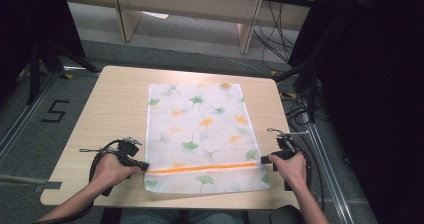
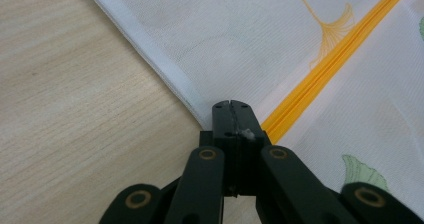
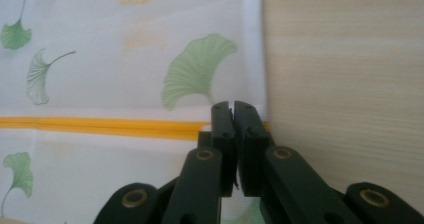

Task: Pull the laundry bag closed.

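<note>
A white mesh bag (image 1: 200, 129) printed with green and orange ginkgo leaves lies flat on the wooden table (image 1: 115, 99). An orange zipper (image 1: 200, 168) crosses it near the front edge. My left gripper (image 1: 145, 165) rests at the bag's left hem by the zipper's end, jaws together. In the left gripper view its tip (image 2: 231, 104) sits on the white hem of the bag (image 2: 240, 34) beside the zipper (image 2: 340, 49); I cannot tell whether cloth is pinched. My right gripper (image 1: 263, 159) is at the zipper's right end. Its shut tip (image 3: 233, 104) covers the zipper (image 3: 100, 125) near the bag's edge (image 3: 252, 59).
Bare tabletop (image 2: 75, 109) lies left of the bag and to its right (image 3: 350, 84). Beyond the table are wooden shelf legs (image 1: 247, 31), black curtains (image 1: 380, 84), floor cables (image 1: 300, 109) at the right and a tripod (image 1: 37, 64) at the left.
</note>
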The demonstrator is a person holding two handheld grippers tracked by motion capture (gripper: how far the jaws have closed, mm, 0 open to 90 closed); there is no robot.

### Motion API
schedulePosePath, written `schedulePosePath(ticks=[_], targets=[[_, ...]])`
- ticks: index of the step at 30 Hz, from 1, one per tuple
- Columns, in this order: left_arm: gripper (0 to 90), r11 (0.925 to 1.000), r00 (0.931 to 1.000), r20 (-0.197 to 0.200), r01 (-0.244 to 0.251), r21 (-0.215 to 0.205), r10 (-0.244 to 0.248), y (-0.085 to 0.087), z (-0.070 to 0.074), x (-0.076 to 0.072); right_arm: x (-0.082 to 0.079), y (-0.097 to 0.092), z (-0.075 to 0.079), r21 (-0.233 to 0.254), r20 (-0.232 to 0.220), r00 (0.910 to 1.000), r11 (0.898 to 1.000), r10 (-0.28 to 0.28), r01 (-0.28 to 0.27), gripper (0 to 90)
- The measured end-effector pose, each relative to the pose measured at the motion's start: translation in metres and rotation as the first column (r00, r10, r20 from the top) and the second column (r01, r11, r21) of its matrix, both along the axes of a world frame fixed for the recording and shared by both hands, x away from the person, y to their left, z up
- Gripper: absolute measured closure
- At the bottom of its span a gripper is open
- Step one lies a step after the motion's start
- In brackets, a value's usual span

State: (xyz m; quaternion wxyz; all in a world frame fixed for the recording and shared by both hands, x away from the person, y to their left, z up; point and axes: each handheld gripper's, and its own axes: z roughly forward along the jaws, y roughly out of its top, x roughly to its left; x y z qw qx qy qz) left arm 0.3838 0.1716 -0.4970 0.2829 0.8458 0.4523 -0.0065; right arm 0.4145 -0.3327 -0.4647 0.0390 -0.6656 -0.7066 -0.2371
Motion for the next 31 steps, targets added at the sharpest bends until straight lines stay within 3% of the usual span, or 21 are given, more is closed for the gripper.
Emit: schedulePosePath(ticks=[2,5,6,7,8,9,10,11,12,15,16,17,18,20,21,22,23,26,27,31], targets=[[90.0,1.0,1.0,0.0,-0.003,0.001,0.003,0.0,0.0,0.0,-0.001,0.001,0.005,0.02,-0.008,0.9955,0.995,-0.094,0.094,90.0],[89.9,1.0,1.0,0.004,-0.002,0.007,0.002,0.0,0.001,0.001,-0.001,-0.011,0.002,-0.023,0.086,0.996,0.999,-0.02,0.022,90.0],[89.9,1.0,1.0,0.005,-0.006,0.005,0.006,0.0,0.001,0.001,-0.002,-0.01,0.003,-0.019,0.071,0.9961,0.998,-0.052,0.054,89.5],[89.9,0.9971,0.9976,0.018,-0.066,-0.038,0.067,-0.004,0.0,0.0,-0.002,-0.009,0.004,-0.009,0.059,0.996,0.998,-0.067,0.068,89.0],[89.8,0.997,0.9979,0.015,-0.062,-0.046,0.063,-0.003,0.0,0.0,-0.002,-0.01,0.003,-0.007,0.066,0.9964,0.999,-0.052,0.053,88.5],[89.7,0.9969,0.9975,0.025,-0.065,-0.045,0.067,-0.002,0.002,0.0,-0.003,-0.005,0.006,0.007,0.036,0.9939,0.995,-0.104,0.104,87.9],[89.5,0.9962,0.9972,0.031,-0.066,-0.057,0.068,-0.002,0.004,0.001,-0.004,-0.005,0.006,0.002,0.038,0.9943,0.995,-0.099,0.099,87.2],[89.1,0.9959,0.9967,0.04,-0.069,-0.058,0.071,-0.001,0.005,0.001,-0.002,-0.01,0.003,-0.041,0.088,0.9955,0.998,-0.036,0.04,86.6],[88.5,0.9927,0.994,0.053,-0.091,-0.079,0.096,-0.001,0.007,0.001,-0.002,-0.01,0.002,-0.045,0.094,0.9952,0.999,-0.027,0.031,86.0],[82.5,0.99,0.9908,0.081,-0.1,-0.099,0.108,0.002,0.01,0.003,-0.002,-0.007,0.004,-0.037,0.089,0.995,0.998,-0.045,0.048,83.1],[81.0,0.9888,0.9888,0.091,-0.109,-0.102,0.118,0.002,0.011,0.003,-0.003,-0.005,0.004,-0.038,0.094,0.9939,0.997,-0.057,0.061,82.1],[79.4,0.9876,0.9864,0.096,-0.125,-0.095,0.134,0.002,0.012,0.003,-0.003,-0.001,0.006,-0.008,0.067,0.9928,0.995,-0.099,0.1,81.2],[77.5,0.9876,0.9868,0.1,-0.117,-0.105,0.127,0.004,0.012,0.004,-0.003,-0.003,0.006,-0.037,0.089,0.9936,0.997,-0.071,0.074,80.5],[74.2,0.9862,0.9834,0.114,-0.13,-0.103,0.141,0.004,0.013,0.004,-0.003,-0.001,0.007,-0.03,0.083,0.993,0.996,-0.084,0.087,78.6],[72.8,0.9856,0.9839,0.112,-0.127,-0.112,0.14,0.005,0.012,0.005,-0.004,-0.002,0.007,-0.027,0.09,0.9938,0.997,-0.065,0.068,77.9],[71.8,0.9848,0.9827,0.114,-0.133,-0.111,0.146,0.005,0.013,0.005,-0.004,0.001,0.007,-0.018,0.084,0.9913,0.995,-0.101,0.103,77.8],[71.1,0.9851,0.9811,0.122,-0.138,-0.102,0.15,0.006,0.014,0.006,-0.004,-0.002,0.006,-0.037,0.112,0.9919,0.997,-0.061,0.065,77.5],[69.2,0.9802,0.9776,0.123,-0.156,-0.122,0.171,0.007,0.015,0.007,-0.005,0.002,0.008,-0.003,0.07,0.9916,0.994,-0.109,0.109,77.1],[69.0,0.9809,0.9776,0.126,-0.154,-0.119,0.169,0.007,0.016,0.007,-0.004,-0.001,0.008,-0.022,0.09,0.9926,0.996,-0.082,0.084,77.0],[68.3,0.9789,0.9749,0.129,-0.166,-0.119,0.181,0.008,0.017,0.007,-0.005,0.0,0.008,-0.009,0.099,0.9924,0.997,-0.072,0.074,76.1]])
